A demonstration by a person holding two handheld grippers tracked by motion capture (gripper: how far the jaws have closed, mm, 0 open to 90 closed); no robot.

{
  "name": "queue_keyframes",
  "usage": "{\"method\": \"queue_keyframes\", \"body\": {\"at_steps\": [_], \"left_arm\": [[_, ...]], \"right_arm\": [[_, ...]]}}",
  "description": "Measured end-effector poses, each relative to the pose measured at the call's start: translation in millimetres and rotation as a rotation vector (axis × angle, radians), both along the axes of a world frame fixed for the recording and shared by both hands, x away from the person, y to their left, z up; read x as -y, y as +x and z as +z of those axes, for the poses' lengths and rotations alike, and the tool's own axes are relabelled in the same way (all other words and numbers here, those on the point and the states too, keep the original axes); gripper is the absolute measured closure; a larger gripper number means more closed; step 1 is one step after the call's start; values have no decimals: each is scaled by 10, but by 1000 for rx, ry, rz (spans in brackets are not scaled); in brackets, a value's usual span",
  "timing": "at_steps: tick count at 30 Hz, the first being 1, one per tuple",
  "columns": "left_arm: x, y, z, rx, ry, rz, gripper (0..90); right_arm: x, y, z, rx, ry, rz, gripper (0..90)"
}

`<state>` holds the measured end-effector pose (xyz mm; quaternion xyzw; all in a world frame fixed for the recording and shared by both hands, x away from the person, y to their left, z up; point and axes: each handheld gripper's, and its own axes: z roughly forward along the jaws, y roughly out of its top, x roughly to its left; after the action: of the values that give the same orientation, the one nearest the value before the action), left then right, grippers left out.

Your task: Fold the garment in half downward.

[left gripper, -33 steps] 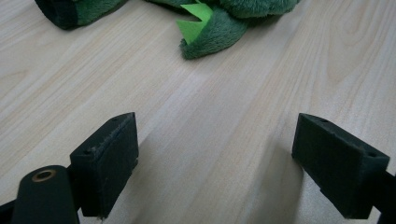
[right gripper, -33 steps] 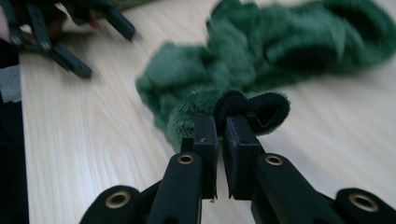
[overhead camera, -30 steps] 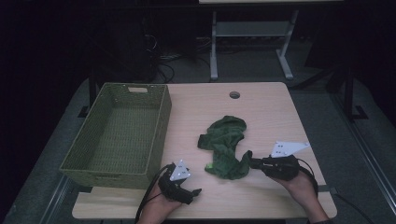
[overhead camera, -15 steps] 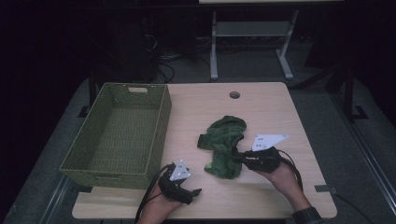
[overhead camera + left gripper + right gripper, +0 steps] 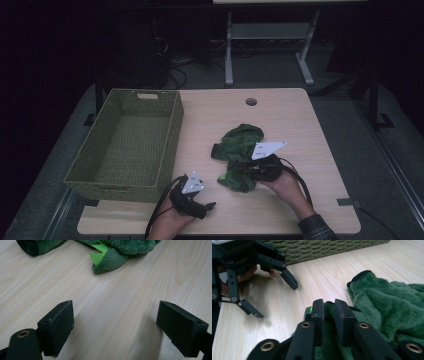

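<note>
Scene: a person at a pale wood table (image 5: 280, 120) works two hand-held grippers over a crumpled green plush garment (image 5: 239, 150), which lies on the bare wood right of the basket, near the table's middle.
Right gripper (image 5: 329, 307): its jaws stand almost together over the garment's near edge, with a narrow gap between them; they have just been opening a little, and no fabric can be seen caught in the gap.
Left gripper (image 5: 115, 322): jaws spread wide above bare wood, holding nothing, the garment's nearest flap (image 5: 110, 261) well ahead of them.
Handling: the garment looks soft, light and limp, a deep pile that should compress and sag rather than keep its shape; not fragile, and unlikely to slip.
Where to grip: a bunched fold or the thick dark cuff (image 5: 359, 276) would likely give the firmest bite; a single thin layer could pull free.
Basket: one woven green basket (image 5: 150, 107), standing at the table's left.
Count: one garment, one basket, two grippers.
</note>
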<state>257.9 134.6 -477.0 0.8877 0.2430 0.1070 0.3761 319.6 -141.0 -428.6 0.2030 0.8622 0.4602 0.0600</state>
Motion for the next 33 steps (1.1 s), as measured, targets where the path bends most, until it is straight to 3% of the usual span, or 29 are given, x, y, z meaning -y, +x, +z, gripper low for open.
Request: {"method": "queue_keyframes", "body": {"at_steps": [6,13,17,19,24,27,33], "left_arm": [[-1,-1,1,-4,3,-1,139],[0,0,0,1,1,-1,139],[2,-5,-2,-7,-3,2,139],[3,-5,-2,-7,-4,2,139],[-2,1,1,-1,4,-2,139],[1,-1,0,-2,-1,0,139],[4,3,3,-7,-1,1,132]], "right_arm": [[-87,42,-72,-35,-23,-4,830],[-171,59,-217,-108,-70,9,849],[-155,41,-260,-113,-76,-5,853],[-149,28,-271,-105,-75,-5,845],[-135,9,-203,-97,-48,-15,722],[-96,-32,-76,-61,-28,-48,644],[79,-24,69,-33,-3,-111,595]]}}
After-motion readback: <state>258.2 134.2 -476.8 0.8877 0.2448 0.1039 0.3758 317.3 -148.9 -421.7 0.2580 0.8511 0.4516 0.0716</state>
